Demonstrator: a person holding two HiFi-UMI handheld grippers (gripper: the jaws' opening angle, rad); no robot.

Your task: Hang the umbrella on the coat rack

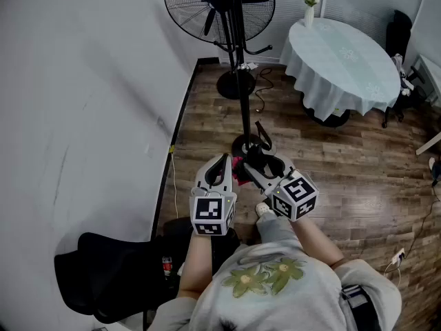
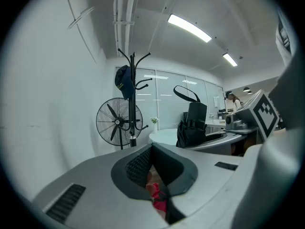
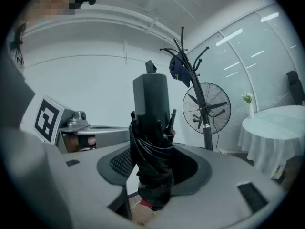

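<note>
A folded black umbrella stands upright between the jaws of my right gripper, which is shut on its bundled canopy. The head view shows the umbrella in the right gripper, its strap loop sticking up. In the left gripper view the umbrella is to the right. My left gripper is beside it on the left, jaw tips together and holding nothing. The black coat rack rises just ahead; its hooks carry a dark cap, and the rack shows again behind the umbrella.
A standing fan is behind the rack near the white wall. A round table with a white cloth and a small vase is at the back right. A black chair sits at my lower left. Cables lie on the wood floor.
</note>
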